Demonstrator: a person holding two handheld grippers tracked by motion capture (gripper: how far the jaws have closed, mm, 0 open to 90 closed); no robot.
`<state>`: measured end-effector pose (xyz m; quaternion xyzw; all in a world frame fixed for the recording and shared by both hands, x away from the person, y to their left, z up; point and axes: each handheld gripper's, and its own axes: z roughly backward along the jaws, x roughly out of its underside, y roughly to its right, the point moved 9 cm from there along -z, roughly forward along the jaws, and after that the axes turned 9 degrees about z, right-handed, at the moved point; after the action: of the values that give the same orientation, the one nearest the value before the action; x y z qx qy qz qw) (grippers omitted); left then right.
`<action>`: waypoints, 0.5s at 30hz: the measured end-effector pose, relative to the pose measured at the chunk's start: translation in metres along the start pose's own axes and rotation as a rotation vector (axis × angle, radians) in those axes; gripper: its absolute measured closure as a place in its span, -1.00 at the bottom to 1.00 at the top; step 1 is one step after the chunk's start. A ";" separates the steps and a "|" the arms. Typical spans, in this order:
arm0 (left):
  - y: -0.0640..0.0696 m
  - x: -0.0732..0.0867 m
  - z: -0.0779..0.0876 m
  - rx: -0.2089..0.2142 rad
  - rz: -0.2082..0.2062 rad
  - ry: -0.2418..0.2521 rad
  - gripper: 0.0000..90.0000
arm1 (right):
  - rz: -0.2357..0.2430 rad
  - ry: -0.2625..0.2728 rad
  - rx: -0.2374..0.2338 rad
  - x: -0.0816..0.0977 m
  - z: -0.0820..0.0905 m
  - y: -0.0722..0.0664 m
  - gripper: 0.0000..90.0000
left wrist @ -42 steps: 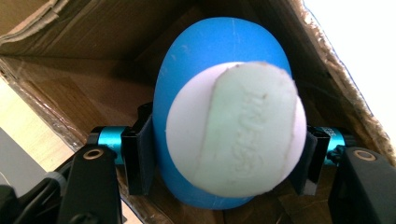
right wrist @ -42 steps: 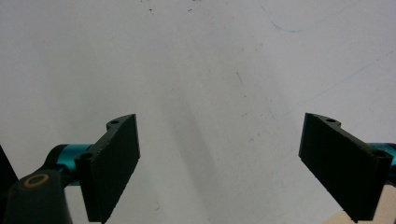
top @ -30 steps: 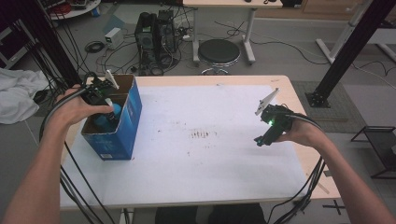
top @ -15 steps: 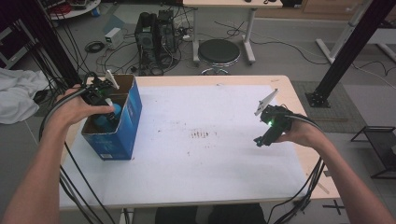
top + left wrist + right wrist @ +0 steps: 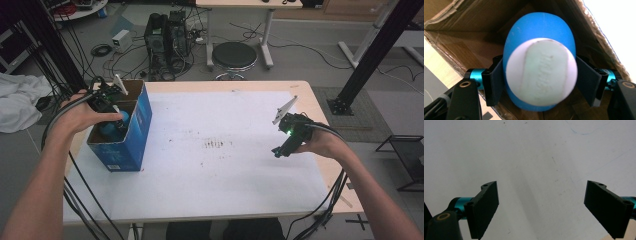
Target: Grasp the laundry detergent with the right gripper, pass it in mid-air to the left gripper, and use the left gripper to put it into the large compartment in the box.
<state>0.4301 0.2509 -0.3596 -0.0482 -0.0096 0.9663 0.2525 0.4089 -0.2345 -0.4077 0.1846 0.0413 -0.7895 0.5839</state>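
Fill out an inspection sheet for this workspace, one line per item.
Surface: table under white paper, with brown specks near the middle.
Job's things: open blue box at the table's left edge; blue bottle with white cap inside it.
Clutter: nothing seen on the table.
Grippers: left gripper reaches into the box, its jaws have just been opening, bottle between them; whether the pads press on it cannot be told. Right gripper open, nothing between the jaws, over the paper at the right.
Cables: black cables trail from both grippers off the near edge.
Surroundings: stool, computer cases, second table, white cloth.
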 end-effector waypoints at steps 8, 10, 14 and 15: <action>-0.001 -0.001 0.005 -0.011 0.019 0.021 -0.32 | -0.003 -0.001 -0.001 0.000 0.001 0.000 -0.74; -0.001 -0.001 0.008 -0.010 0.018 0.019 -0.32 | -0.001 0.000 -0.002 0.000 0.001 0.000 -0.74; 0.000 -0.002 0.015 -0.011 0.007 0.022 -0.32 | -0.010 -0.002 -0.002 0.000 0.001 -0.001 -0.74; 0.001 -0.003 0.016 -0.015 0.009 0.033 -0.32 | -0.008 -0.005 -0.001 0.000 0.001 -0.001 -0.74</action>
<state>0.4306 0.2492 -0.3432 -0.0661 -0.0127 0.9664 0.2481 0.4082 -0.2348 -0.4072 0.1822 0.0410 -0.7922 0.5810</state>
